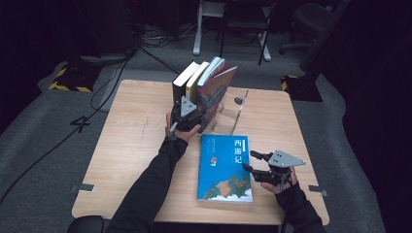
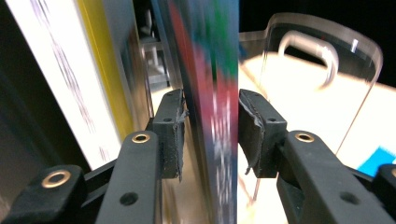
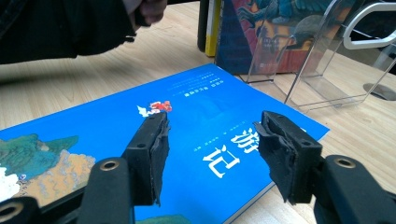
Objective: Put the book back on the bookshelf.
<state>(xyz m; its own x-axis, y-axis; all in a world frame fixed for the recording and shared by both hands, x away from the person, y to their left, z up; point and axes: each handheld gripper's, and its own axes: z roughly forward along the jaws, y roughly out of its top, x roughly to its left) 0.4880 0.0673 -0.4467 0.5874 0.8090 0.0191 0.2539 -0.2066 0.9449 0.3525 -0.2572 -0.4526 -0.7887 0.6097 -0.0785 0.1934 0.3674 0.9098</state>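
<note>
A: Item one?
B: Counter [image 1: 131, 145], pale wood-grain top, rectangular. It served as landmark.

A: Lying flat on it?
B: Blue book [image 1: 225, 167], glossy cover, toward the counter's near edge, right of centre. Large white characters 西游记 ran down the cover; the small print was too fine to read. Painted mountains and white cloud filled its lower part.

A: Standing stock?
B: Row of books [image 1: 194, 80] at the counter's far middle, leaning; white and yellow spines. The outermost, a colourful book [image 1: 216, 92], carried a red, green and blue illustrated cover. Beside it stood a clear acrylic bookend [image 1: 233, 114], rounded corners, with a cut-out loop.

A: Tools?
B: Left gripper [image 2: 210, 133], black, with torn foam pads on its fingers [image 2: 172, 135]; these straddled the colourful book's edge, one pad touching, the other just off it, not clamped. Right gripper [image 3: 210, 154] hovered over the blue book's right edge, fingers [image 3: 152, 154] spread wide, holding nothing.
</note>
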